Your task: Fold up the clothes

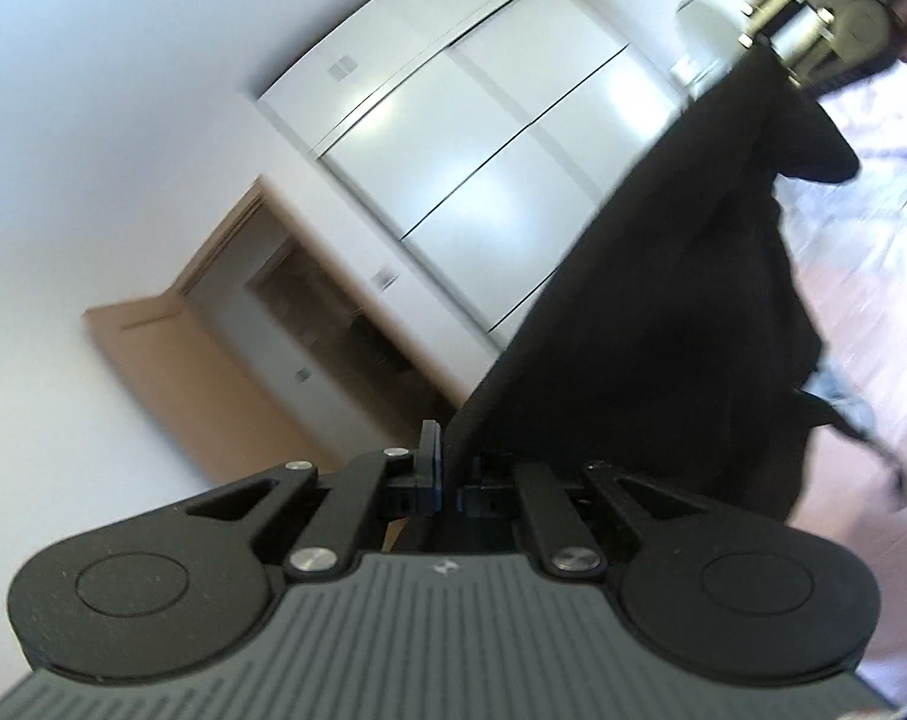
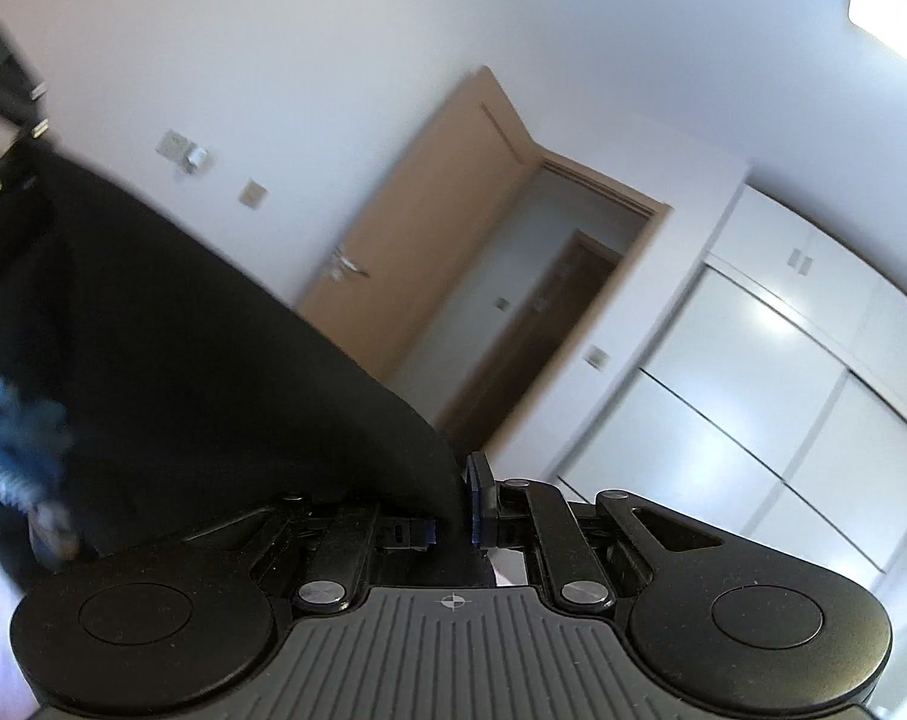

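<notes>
Held up a black garment (image 1: 663,300) in the air, pulled out wide between two grippers. Pinched one top edge tight in the left gripper (image 1: 447,468), jaws pressed together on the cloth with nothing else between them. Pinched the other top edge the same way in the right gripper (image 2: 453,510), jaws squeezed together on the dark fold. Hung the rest down loose, well away from the white wardrobe (image 1: 453,150) and the brown door (image 2: 429,252) far behind. Looked like the lift-and-spread step, the one that comes before any fold. Saw something blue (image 2: 15,438) low down beside the black cloth, maybe another piece of clothing, but too blurry to tell. Saw a pale surface (image 1: 873,276) underneath. Called for next, as a guess: tight pinches on both sides, a straight and level top edge, a small shake to get the wrinkles out, then a slow trip down to lay the garment flat on the pale surface without bunching. Called for care too, so as not to drag it over the blue thing or let a corner slip out.
</notes>
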A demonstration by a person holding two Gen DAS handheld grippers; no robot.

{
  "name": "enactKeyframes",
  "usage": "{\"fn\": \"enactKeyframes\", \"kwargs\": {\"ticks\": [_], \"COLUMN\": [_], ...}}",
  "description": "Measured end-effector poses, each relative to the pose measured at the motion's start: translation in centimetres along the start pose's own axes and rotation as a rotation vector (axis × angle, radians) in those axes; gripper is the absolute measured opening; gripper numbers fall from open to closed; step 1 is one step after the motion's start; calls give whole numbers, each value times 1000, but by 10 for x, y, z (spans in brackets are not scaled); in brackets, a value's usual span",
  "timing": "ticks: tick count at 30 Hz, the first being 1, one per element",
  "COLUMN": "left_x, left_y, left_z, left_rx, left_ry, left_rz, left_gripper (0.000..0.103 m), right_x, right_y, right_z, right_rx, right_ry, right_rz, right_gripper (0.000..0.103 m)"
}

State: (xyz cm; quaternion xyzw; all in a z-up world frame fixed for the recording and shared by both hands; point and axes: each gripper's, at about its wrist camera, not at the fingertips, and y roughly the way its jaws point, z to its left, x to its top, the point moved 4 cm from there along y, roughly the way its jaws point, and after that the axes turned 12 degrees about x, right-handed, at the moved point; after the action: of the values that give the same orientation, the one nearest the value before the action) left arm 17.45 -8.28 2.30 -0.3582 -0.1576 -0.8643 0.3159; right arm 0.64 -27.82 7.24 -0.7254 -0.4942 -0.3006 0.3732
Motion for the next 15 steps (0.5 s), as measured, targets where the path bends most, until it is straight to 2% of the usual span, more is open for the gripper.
{"fn": "enactKeyframes", "kwargs": {"ticks": [4,8,11,15], "left_x": [54,87,100,108], "left_y": [-29,-57,-78,-103], "left_z": [-67,-124,-157,-183], "left_rx": [-142,-324,-463,-640], "left_ry": [21,10,1,-12], "left_rz": [-51,-99,-143,-215], "left_gripper": [4,4,4,4], "right_x": [-57,-96,-117,-132], "right_y": [-102,-192,-249,-318], "right_z": [-34,-50,-47,-23], "right_rx": [-44,-129,-202,-299], "right_ry": [36,107,164,245], "right_rz": [95,213,308,436], "right_gripper": [8,8,8,8]}}
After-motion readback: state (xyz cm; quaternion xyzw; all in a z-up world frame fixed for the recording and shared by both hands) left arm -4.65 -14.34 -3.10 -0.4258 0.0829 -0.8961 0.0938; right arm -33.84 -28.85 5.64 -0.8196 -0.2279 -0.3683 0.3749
